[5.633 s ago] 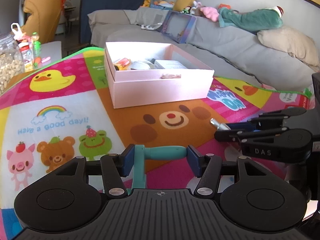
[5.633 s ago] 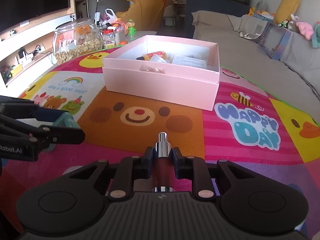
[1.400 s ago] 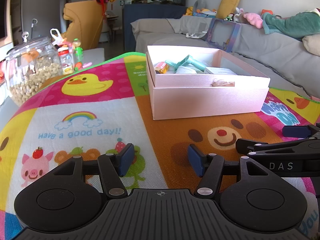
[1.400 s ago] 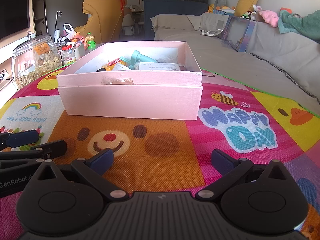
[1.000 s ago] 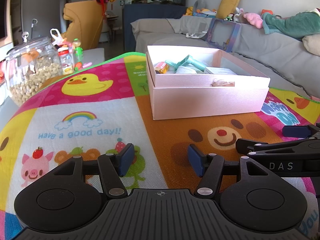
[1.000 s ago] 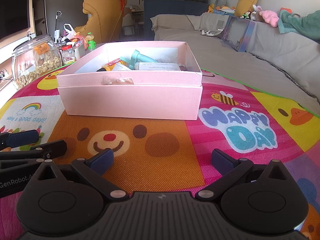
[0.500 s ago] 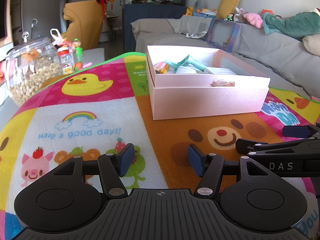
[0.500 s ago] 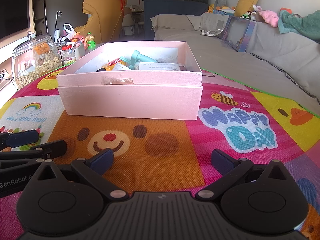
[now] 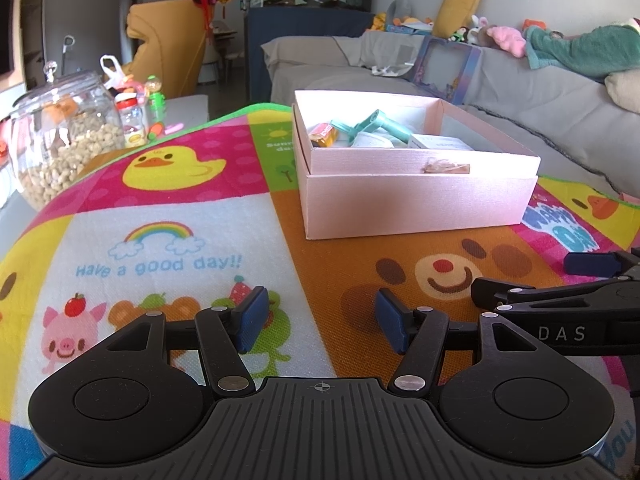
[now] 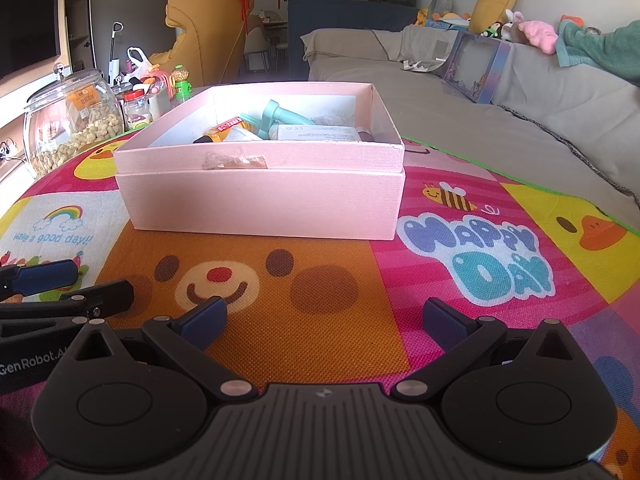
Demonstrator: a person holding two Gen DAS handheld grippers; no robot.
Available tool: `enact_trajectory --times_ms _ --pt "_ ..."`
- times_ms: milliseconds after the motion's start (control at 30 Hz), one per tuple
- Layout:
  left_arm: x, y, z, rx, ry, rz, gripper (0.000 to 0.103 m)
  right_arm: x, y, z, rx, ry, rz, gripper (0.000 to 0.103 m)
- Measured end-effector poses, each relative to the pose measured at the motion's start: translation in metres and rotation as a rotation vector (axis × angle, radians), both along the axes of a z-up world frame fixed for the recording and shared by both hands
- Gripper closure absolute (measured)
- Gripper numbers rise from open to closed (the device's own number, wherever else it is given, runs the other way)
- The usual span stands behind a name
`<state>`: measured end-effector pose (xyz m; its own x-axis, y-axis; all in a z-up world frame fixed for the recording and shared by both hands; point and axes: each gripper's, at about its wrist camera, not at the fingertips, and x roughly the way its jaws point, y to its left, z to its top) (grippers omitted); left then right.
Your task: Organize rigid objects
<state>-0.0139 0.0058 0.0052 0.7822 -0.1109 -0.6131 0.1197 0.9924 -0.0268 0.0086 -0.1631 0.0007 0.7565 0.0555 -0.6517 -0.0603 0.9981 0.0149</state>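
An open pink box (image 9: 416,204) stands on the cartoon play mat (image 9: 168,236), ahead of both grippers; it also shows in the right wrist view (image 10: 264,200). Inside it lie a teal tool (image 9: 376,122), an orange-yellow bottle (image 9: 325,135) and a white carton (image 10: 316,133). My left gripper (image 9: 318,320) is open and empty, low over the mat. My right gripper (image 10: 322,320) is open wide and empty, beside the left one.
A glass jar of nuts (image 9: 66,136) and small bottles (image 9: 134,118) stand beyond the mat's left edge. A grey sofa (image 9: 520,92) with toys and cushions runs behind and to the right of the box.
Over the last second nothing has moved. Since 5.6 s ago both grippers have let go: the teal tool now lies in the box, and the small bottle is no longer held.
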Motion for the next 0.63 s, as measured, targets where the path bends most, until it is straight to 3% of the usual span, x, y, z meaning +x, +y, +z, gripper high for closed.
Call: enact_trajectory --times_ms 633 --pt "-0.0018 -0.0030 0.0001 0.012 -0.003 0.018 0.041 0.0002 0.0003 -0.0003 0.000 0.000 0.000 0.000"
